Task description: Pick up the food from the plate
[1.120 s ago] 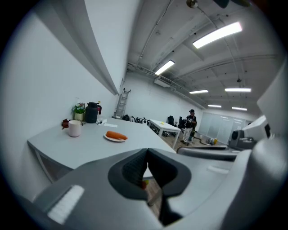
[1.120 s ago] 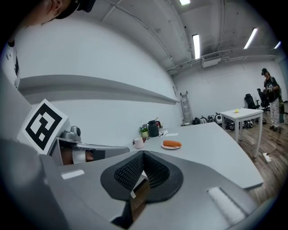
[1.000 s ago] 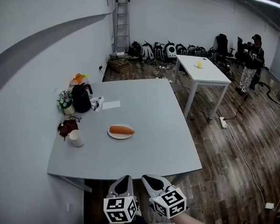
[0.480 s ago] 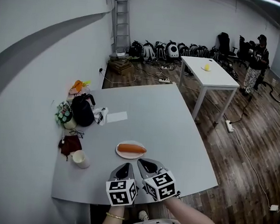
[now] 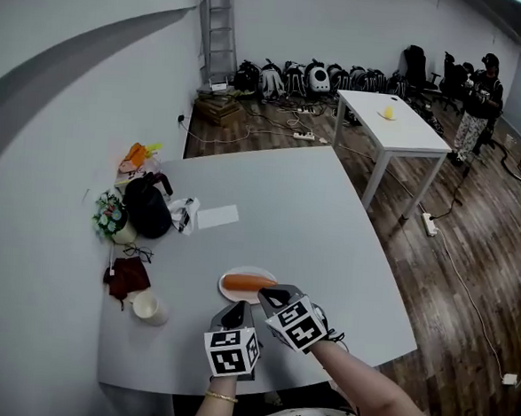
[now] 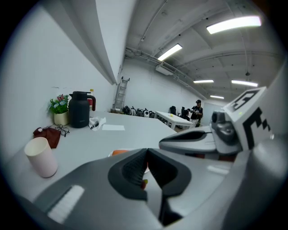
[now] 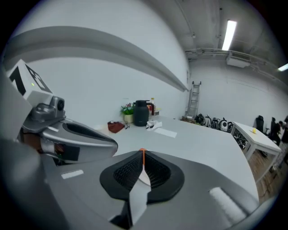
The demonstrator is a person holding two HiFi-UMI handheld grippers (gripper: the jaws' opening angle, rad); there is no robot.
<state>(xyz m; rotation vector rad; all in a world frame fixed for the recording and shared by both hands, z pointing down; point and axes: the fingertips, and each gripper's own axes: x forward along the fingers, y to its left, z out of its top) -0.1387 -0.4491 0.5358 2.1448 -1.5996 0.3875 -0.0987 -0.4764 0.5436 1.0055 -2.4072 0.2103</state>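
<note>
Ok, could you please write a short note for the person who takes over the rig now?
Left gripper: shut, empty, just in front of the plate.
Right gripper: shut, empty, at the plate's near edge.
Orange food: lies on the plate, on the grey table.
Done: nothing yet; the food is not gripped.
Left: open one gripper's jaws, close them on the food, lift it off the plate.

The food (image 5: 243, 283) lies on the plate (image 5: 249, 270), just beyond my left gripper (image 5: 234, 313) and right gripper (image 5: 276, 295); the cup (image 5: 147, 306) stands further left.
</note>
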